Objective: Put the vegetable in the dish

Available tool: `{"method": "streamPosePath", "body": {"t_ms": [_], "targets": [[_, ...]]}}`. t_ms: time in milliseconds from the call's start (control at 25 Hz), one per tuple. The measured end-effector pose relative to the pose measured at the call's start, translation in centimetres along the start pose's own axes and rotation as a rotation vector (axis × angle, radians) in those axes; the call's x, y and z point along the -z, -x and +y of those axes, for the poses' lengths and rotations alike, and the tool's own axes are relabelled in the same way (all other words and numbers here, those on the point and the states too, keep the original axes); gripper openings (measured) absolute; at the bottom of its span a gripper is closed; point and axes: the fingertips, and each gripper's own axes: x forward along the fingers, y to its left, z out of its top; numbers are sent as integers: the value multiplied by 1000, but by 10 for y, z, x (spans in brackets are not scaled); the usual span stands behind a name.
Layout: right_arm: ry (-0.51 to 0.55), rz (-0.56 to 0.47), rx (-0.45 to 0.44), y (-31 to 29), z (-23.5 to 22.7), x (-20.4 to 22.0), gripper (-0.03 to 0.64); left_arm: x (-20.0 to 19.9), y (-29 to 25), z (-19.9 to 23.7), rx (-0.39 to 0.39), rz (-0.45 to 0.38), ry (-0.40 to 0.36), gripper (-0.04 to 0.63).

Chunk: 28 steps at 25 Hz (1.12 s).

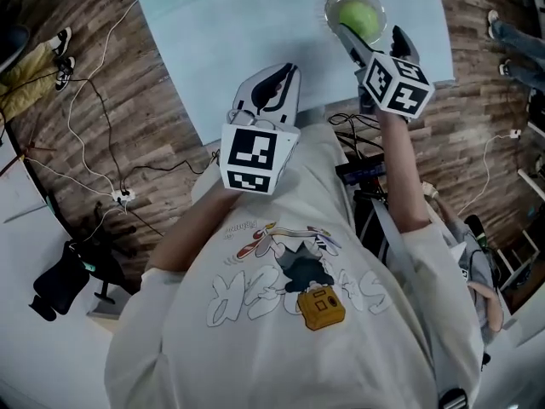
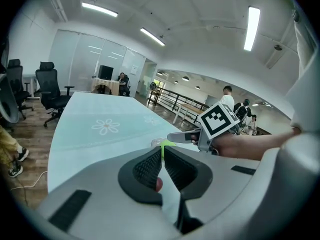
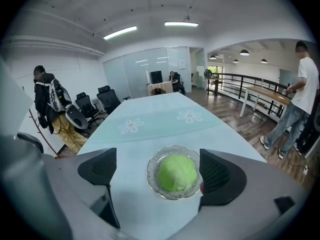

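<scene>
Left gripper (image 2: 161, 151): held low at the near edge of the table, close to the person's body. Its jaws are pressed together and nothing is seen between them.
Table (image 1: 238, 24): covered in a pale blue cloth with flower prints; little else is seen on it besides the dish.
Right gripper (image 1: 370, 41): reached forward over the table. Its jaws are spread wide and grip nothing; the dish is framed between them.
Glass dish (image 3: 150, 176): set near the table's far right part in the head view. Its right rim is seen just beside the right jaw pad; contact cannot be told.
Cabbage (image 3: 177, 173): a round green head, lying inside the dish and free of both jaws.
Step in hand: judged to be the release and withdrawal, the placing itself looking done.
Doing it well: the jaws are best kept wide and drawn straight back and upward, so that the rim is not clipped and the light dish is not dragged or tipped.
</scene>
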Motion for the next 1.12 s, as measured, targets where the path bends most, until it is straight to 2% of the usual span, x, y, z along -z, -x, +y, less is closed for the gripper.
{"method": "streamPosePath", "body": {"t_ms": [240, 520, 720, 1120], "targets": [[5, -39, 24, 24, 11, -7, 534, -5, 17, -4, 35, -17, -27, 20], [1, -95, 33, 76, 42, -6, 532, -6, 60, -7, 66, -61, -36, 20], [4, -147, 59, 107, 62, -13, 532, -19, 89, 7, 82, -108, -58, 20], [4, -230, 70, 158, 83, -32, 532, -27, 117, 21, 109, -130, -64, 20]]}}
